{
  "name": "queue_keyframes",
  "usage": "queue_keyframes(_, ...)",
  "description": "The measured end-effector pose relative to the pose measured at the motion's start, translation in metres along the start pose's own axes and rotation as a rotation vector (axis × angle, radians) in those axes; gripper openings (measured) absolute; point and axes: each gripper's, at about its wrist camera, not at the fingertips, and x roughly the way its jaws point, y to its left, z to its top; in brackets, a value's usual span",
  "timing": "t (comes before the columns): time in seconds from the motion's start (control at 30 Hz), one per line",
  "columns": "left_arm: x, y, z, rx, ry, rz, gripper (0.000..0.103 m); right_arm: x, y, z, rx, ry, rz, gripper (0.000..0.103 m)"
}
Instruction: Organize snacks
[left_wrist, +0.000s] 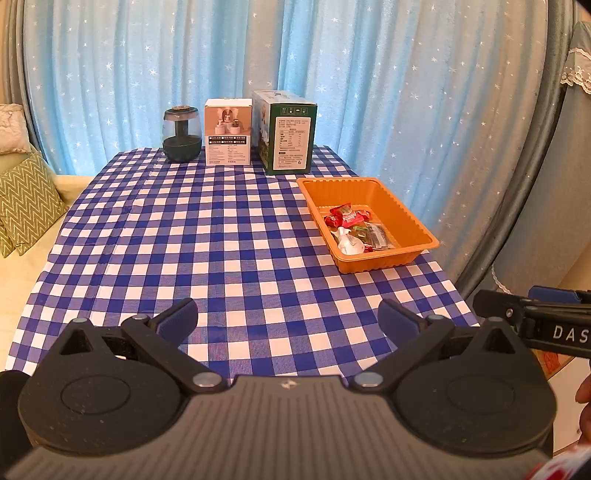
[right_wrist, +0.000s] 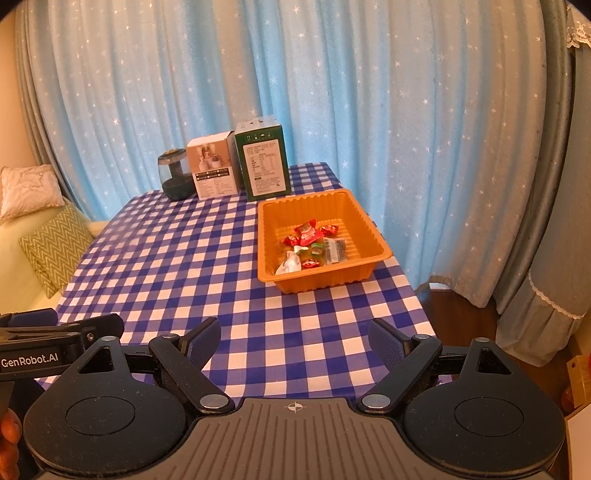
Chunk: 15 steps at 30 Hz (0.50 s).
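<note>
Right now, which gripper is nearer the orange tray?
Right. The right gripper faces the orange tray almost head-on; the left gripper sits farther over, on the tray's left.

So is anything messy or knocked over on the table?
Nothing stands out. The snacks all lie inside the orange tray, none spilled on the checked cloth. The two boxes, white and green, and the dark jar stand upright at the far edge.
</note>
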Motion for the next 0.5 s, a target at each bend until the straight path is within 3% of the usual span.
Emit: queue_keyframes(0.5,0.0041,-0.0031,-0.0032,0.0,0.004,-0.01,0.103,0.0015,-0.0008,-0.0007,0.0,0.004,0.0,0.087)
